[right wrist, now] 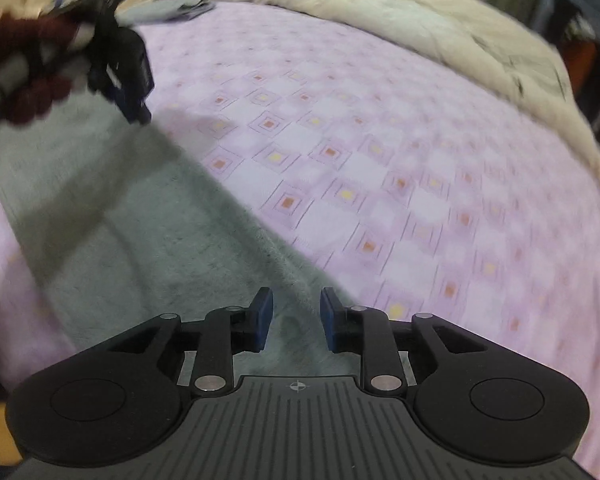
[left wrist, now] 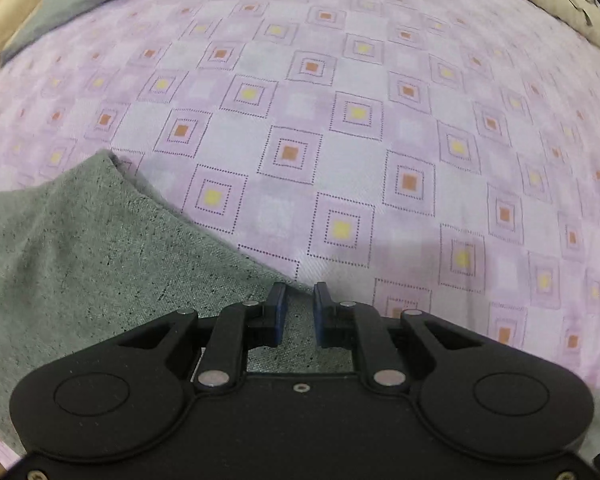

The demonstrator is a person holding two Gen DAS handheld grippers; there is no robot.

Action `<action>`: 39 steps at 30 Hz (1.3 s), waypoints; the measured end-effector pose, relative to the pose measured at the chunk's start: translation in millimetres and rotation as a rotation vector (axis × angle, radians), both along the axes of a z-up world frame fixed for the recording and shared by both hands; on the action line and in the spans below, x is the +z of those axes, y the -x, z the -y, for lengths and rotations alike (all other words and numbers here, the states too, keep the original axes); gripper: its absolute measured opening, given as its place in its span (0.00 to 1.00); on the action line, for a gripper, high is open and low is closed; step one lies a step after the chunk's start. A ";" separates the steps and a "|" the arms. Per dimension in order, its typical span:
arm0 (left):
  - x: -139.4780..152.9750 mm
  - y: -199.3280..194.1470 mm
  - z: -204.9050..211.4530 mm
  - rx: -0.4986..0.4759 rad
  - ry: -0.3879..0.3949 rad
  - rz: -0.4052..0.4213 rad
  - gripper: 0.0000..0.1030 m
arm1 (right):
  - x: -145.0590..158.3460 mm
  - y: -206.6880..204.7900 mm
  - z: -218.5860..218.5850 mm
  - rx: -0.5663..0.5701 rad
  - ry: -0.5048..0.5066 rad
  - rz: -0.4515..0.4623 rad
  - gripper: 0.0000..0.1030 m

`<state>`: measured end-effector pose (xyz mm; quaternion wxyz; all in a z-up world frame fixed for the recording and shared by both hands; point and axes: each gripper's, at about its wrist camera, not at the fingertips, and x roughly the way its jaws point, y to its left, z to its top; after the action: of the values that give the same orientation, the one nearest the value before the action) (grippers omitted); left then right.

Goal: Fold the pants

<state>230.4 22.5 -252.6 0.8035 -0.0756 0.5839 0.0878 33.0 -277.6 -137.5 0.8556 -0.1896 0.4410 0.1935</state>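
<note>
Grey-green pants lie flat on the bed's pink checked sheet, toward its near left side. My left claw hangs over the pants' edge, jaws narrowly apart, gripping nothing. My right claw hangs over the same cloth, jaws parted, empty. A cream quilt is bunched at the far side.

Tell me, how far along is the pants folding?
The grey-green pants lie as a long strip on the pink checked bedsheet, possibly folded lengthwise. Both the left hand-held gripper and the right hand-held gripper hover open above them, gripping nothing. Crosswise folds remain.
</note>
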 end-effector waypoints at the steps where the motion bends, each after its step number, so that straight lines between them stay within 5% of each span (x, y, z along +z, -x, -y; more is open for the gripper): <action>1: -0.7 1.6 1.8 -0.014 -0.012 0.005 0.18 | -4.4 -0.5 7.4 -0.042 -0.001 -0.017 0.25; 6: 1.2 3.1 6.1 -0.052 -0.022 0.011 0.18 | -20.1 -15.9 87.8 -0.486 -0.041 -0.037 0.24; 8: 4.7 5.6 4.5 -0.053 -0.013 0.006 0.18 | -15.4 -16.1 118.3 -0.583 -0.172 -0.061 0.06; 12: 22.8 23.3 19.5 -0.092 0.006 0.029 0.18 | 2.3 0.8 112.4 -0.560 -0.078 -0.009 0.14; 17: 32.1 57.4 62.9 -0.298 0.063 0.037 0.19 | 5.3 40.1 137.4 -0.724 -0.210 -0.058 0.51; 23: -7.5 111.7 104.3 -0.495 0.095 -0.134 0.21 | -10.3 78.2 156.5 -0.829 -0.297 -0.147 0.61; 26: -7.5 132.1 111.5 -0.537 0.045 -0.107 0.21 | -8.3 85.6 159.5 -0.834 -0.329 -0.167 0.61; 31: 0.5 134.3 105.6 -0.483 0.105 -0.106 0.21 | 6.0 81.0 169.7 -0.842 -0.406 -0.051 0.63; 39: 16.0 101.3 127.3 -0.485 0.162 -0.051 0.21 | -20.8 38.2 185.1 -0.782 -0.482 -0.172 0.68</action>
<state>129.1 -104.8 -236.5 0.7774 0.0046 0.6102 -0.1527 -5.2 -462.6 -158.3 0.8445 0.2114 0.4911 -0.0315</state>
